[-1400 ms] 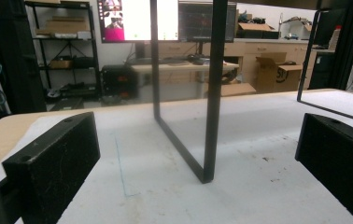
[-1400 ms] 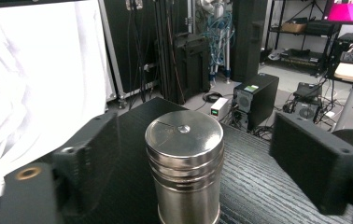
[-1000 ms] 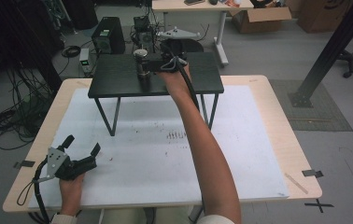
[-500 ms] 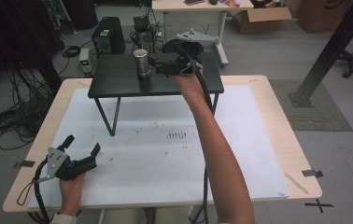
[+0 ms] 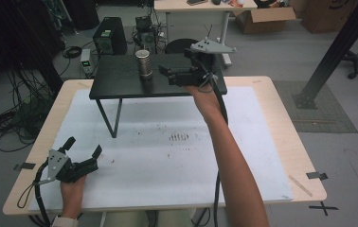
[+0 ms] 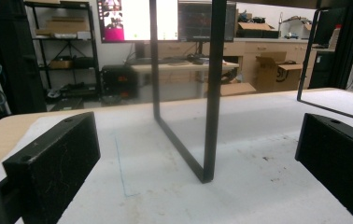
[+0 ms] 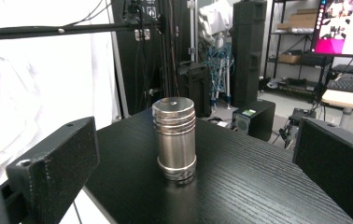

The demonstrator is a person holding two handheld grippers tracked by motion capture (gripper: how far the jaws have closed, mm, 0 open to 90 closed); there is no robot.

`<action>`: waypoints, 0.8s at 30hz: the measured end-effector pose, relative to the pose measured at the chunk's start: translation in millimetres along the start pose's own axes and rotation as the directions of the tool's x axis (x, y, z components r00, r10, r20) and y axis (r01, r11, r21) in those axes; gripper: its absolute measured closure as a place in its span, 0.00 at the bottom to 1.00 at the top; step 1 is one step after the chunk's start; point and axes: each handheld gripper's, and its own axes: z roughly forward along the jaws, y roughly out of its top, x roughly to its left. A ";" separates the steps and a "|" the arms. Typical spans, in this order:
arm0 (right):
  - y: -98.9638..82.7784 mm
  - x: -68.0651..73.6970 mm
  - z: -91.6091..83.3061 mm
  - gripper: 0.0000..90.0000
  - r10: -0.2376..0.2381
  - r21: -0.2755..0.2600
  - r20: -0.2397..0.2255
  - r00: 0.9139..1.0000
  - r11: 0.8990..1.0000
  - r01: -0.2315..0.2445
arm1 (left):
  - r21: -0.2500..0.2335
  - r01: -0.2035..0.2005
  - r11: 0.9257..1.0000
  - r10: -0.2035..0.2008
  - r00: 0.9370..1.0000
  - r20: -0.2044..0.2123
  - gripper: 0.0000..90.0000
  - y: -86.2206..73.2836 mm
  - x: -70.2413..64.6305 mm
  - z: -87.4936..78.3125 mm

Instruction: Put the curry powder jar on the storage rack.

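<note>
A silver metal cylinder (image 5: 143,64) (image 7: 174,138) stands upright on a small black raised table (image 5: 115,78) (image 7: 240,186). My right gripper (image 5: 164,73) (image 7: 193,186) hovers open just right of the cylinder, jaws apart and pointing at it, nothing between them. Near the front left corner of the white mat, my left gripper (image 5: 83,146) (image 6: 198,177) rests open. It faces the black table's thin metal leg (image 6: 209,93).
The white mat (image 5: 177,156) covers a wooden tabletop (image 5: 286,118). The black table's legs (image 5: 108,120) stand on the mat at the back. Beyond are a desk, cardboard boxes, cables and equipment on the floor.
My right gripper has let go of the cylinder and drawn back to the right, now open. The cylinder stays standing on the black table. The left gripper has not moved.
</note>
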 end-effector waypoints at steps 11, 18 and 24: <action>-9.5 9.8 -26.9 0.01 -0.022 -0.032 -0.029 0.999 0.999 0.021 | 0.000 0.000 1.000 0.000 1.000 0.000 0.00 0.1 0.0 0.1; -18.5 17.1 -41.5 0.01 -0.050 -0.048 -0.048 0.998 0.998 0.048 | 0.000 -0.001 1.000 0.001 1.000 0.000 0.00 0.0 0.0 0.1; -28.2 20.2 -54.7 0.01 -0.061 -0.058 -0.056 0.997 0.997 0.057 | 0.002 -0.001 1.000 0.001 1.000 0.001 0.00 0.1 0.0 0.1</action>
